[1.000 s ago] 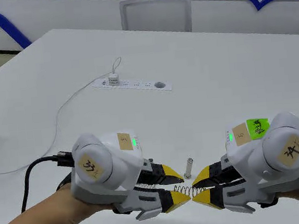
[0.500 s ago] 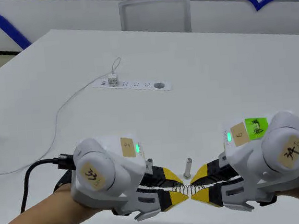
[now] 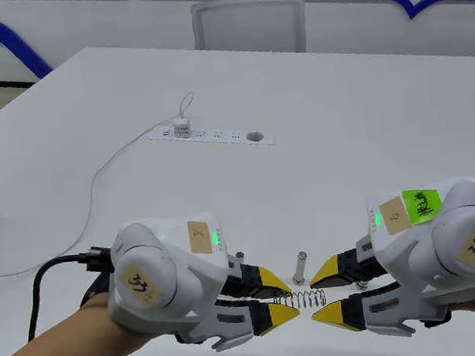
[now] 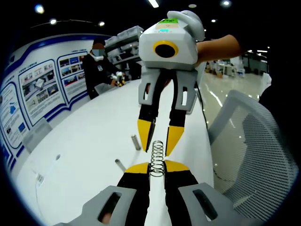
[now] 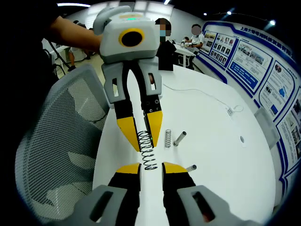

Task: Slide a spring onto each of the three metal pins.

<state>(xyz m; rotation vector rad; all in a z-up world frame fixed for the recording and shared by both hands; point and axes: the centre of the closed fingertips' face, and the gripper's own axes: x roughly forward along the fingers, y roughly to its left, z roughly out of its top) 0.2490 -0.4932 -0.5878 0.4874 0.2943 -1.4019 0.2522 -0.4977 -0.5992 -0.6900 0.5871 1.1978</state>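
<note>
The thin steel coil spring (image 3: 306, 298) is hanging level between the tools, with the left gripper (image 3: 286, 299) clamping one end tight and the right gripper (image 3: 315, 299) sitting spread wide around the free end. I'd be squeezing the right one in gently, not crushing coils, then tipping the bore over the short upright metal pin (image 3: 298, 266) at 12 o'clock from it. That pin's standing loose on the white tabletop (image 3: 342, 135), no tray.

Yellow-tipped white left claw (image 3: 292, 301), black cable (image 3: 43, 282)
</note>
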